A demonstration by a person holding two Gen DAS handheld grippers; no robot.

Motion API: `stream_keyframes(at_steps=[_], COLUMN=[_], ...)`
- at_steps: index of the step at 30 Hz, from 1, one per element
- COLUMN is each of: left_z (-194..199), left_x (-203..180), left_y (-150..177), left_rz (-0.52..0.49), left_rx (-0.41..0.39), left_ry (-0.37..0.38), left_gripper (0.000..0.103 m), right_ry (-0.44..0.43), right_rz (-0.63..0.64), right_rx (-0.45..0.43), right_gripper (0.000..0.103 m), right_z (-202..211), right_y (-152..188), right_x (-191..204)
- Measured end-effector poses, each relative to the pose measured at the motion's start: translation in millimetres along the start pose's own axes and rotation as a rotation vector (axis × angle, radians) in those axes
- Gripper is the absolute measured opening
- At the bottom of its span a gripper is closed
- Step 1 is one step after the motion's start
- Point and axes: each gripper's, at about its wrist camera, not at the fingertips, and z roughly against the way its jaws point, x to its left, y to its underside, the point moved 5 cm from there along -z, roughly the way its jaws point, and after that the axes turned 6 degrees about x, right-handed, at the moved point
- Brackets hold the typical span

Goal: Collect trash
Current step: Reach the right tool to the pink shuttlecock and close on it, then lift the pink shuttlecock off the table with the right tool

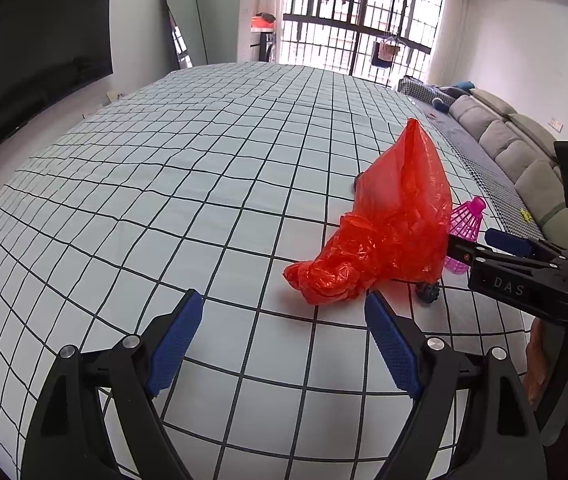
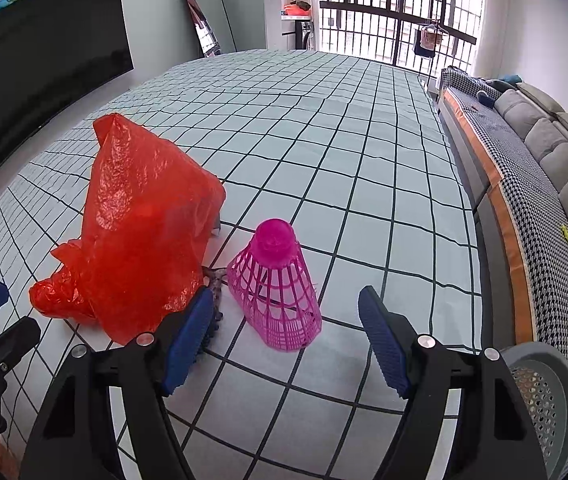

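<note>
A crumpled red plastic bag (image 1: 392, 224) stands in a peak on the checked sheet (image 1: 163, 184); it also shows in the right wrist view (image 2: 139, 240). A pink plastic shuttlecock (image 2: 277, 284) stands cork-up just right of the bag, partly hidden behind it in the left wrist view (image 1: 466, 224). A small dark knobbly object (image 1: 428, 292) lies at the bag's near edge. My left gripper (image 1: 284, 340) is open and empty, just short of the bag. My right gripper (image 2: 284, 340) is open, its fingers either side of the shuttlecock's near rim.
A grey sofa (image 2: 556, 148) with a houndstooth cover runs along the right. A grey perforated basket (image 2: 540, 396) sits at the lower right. A dark screen (image 2: 43, 32) and a leaning mirror (image 2: 207, 12) stand at the left; barred windows are behind.
</note>
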Motion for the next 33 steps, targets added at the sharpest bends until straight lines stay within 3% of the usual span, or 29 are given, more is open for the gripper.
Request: stream_keyframes(at_steps=[3,8,10,13,33], left_z=[0,0,0,0,4], left_x=[-2,-4,-3,-3,-23], left_y=[0,1,1,1,-7], left_rz=[-0.006,-0.008,-0.008,-0.004,-0.068], left_rx=[-0.001,0.002,0.002,0.002,0.036], left_ry=[0.005,0.012,0.011,0.017,0.031], left_gripper=[0.082,0.082,0.082,0.082,0.082], right_ry=[0.011,0.003,0.004,0.005,-0.012], right_rz=[0.0,-0.002,-0.004,-0.011,-0.121], right_rx=[-0.002,0.011,0.011,0.005,-0.031], right_gripper=[0.069,0.053,0.041,0.036,0.034], right_z=[-2,-7,-7,-4,63], right_y=[0,-1,0,3,61], right_x=[-1,-2,-3,-4,-23])
